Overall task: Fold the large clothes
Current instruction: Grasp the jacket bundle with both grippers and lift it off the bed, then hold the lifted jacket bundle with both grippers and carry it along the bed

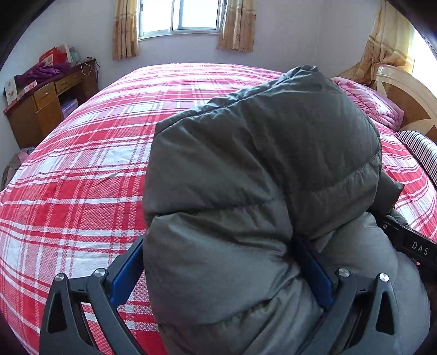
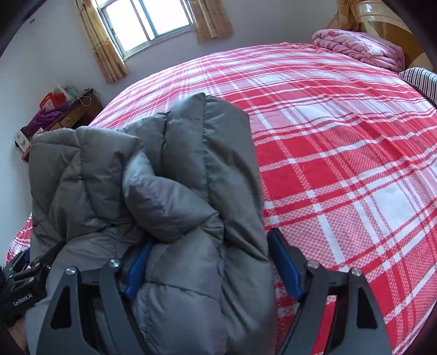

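A grey puffy down jacket is bunched up over the red plaid bed. My left gripper has its blue pads on both sides of a thick fold of the jacket and is shut on it. My right gripper likewise clamps a thick fold of the same jacket between its blue pads, above the bed. The right gripper's body shows at the right edge of the left wrist view; the left gripper's body shows at the lower left of the right wrist view.
A folded pink quilt and a striped pillow lie at the head of the bed by the wooden headboard. A wooden desk with purple cloth stands at the far left wall under the curtained window.
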{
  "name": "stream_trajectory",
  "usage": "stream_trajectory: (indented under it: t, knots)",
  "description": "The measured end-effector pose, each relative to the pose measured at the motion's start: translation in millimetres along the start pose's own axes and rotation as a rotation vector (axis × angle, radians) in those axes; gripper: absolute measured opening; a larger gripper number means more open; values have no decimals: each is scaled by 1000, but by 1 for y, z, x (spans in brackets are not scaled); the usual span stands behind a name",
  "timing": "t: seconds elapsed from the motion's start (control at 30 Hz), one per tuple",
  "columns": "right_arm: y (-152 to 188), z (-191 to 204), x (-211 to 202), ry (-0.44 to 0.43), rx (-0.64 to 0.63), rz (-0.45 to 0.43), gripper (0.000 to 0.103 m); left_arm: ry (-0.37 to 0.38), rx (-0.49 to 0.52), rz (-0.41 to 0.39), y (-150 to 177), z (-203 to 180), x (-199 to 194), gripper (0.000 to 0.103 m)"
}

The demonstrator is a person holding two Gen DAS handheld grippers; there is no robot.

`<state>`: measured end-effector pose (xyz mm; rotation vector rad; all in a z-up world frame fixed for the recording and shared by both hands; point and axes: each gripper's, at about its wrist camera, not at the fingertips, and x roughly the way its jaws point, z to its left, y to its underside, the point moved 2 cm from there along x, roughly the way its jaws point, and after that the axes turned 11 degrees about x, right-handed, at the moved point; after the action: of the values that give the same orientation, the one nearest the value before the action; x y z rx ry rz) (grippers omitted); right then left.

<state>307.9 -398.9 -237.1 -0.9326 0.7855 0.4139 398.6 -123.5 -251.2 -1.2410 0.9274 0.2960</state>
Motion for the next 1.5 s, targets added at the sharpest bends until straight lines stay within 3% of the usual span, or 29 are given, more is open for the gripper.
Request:
stream_trajectory:
  t: [0.13,0.4,0.5,0.57,0.7,0.77,0.87,1.1,1.5]
  knots:
    - [0,0,3,-34,4,0,81,40,-18,11,1,4,6,102]
    - [3,1,2,-128,3,4,62,164,-74,15,3,10,17,102]
    - [4,0,2,-156,11,17,58,177,-64,6,2,10,16,102]
    - [4,-1,3,-177,19,25,54,209,-48,1,1,5,16,96]
    - [7,2,3,-238,16,54,35,218,-18,-33,0,-1,8,81]
    - [7,3,2,-268,12,49,26,213,2,-57,2,-10,-3,65]
    - [13,10,-8,-300,-8,31,20,201,24,-105,4,-12,-29,48]
    - [26,23,-46,-441,22,-21,18,143,77,-216,4,-5,-103,43]
    - [44,92,-96,-588,-53,-64,18,7,103,-304,15,39,-166,39]
